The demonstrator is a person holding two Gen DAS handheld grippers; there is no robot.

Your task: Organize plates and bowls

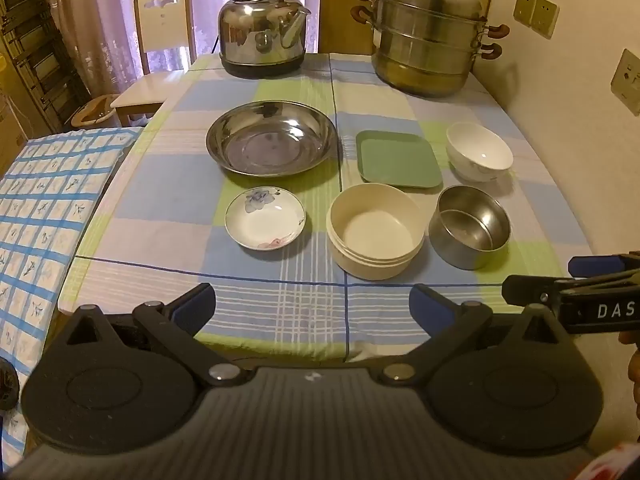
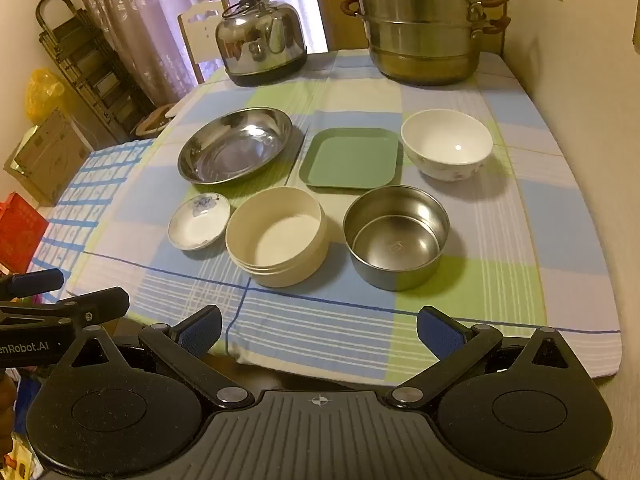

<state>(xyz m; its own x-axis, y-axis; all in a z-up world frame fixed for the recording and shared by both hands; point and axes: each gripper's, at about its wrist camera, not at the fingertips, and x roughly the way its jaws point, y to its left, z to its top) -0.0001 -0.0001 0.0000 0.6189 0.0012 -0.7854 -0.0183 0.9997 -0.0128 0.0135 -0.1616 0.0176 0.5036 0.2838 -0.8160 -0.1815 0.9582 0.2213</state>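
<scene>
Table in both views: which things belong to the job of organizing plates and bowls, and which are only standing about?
For the job: steel plate, green plate, white bowl, saucer, cream bowl, steel bowl.

Only standing about: kettle, steamer pot, chair, wall sockets.
</scene>
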